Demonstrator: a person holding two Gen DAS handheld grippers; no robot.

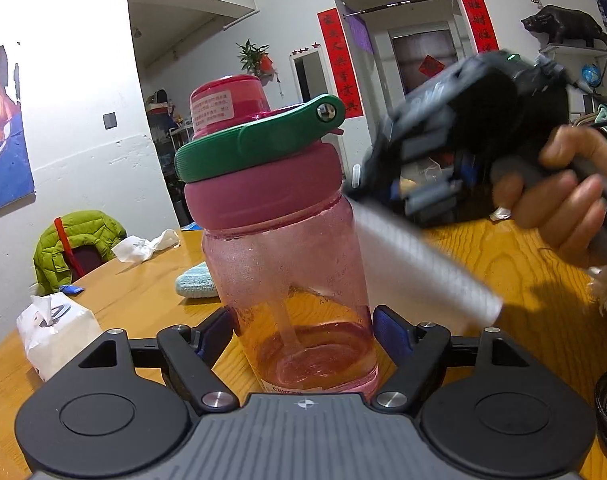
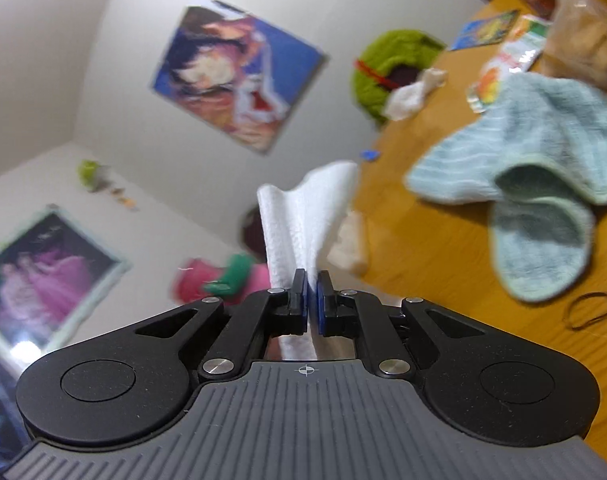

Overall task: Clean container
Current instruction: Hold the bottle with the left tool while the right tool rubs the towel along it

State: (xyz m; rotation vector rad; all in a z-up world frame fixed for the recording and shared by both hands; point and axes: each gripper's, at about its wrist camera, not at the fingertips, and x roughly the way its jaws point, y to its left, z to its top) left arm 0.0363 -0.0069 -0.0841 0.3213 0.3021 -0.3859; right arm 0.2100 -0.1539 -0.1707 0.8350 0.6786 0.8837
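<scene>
Left wrist view: the pink bottle (image 1: 291, 280) stands upright on the wooden table (image 1: 503, 264), centre of frame, its base between the two blue pads of the left gripper (image 1: 303, 332). The pads sit at either side of the lower wall; the jaws are spread to the bottle's width, and actual contact cannot be confirmed. The bottle carries a pink cap with a green carry loop (image 1: 255, 140) lying across it. A straw shows inside through the clear wall.

At right of the same frame the right gripper (image 1: 455, 136) is held in a hand (image 1: 559, 196) above the table, beside the bottle's shoulder (heavily motion-blurred). A white blurred strip (image 1: 423, 268) runs from it down across the bottle's right side.

Right wrist view: the right gripper (image 2: 312, 300) has its jaws closed tight on a white paper towel (image 2: 303, 216), which fans out upward past the pads. The bottle appears only as a pink and green blur at lower left of the pads. A light blue cloth (image 2: 535, 184) lies on the table at right.
</scene>
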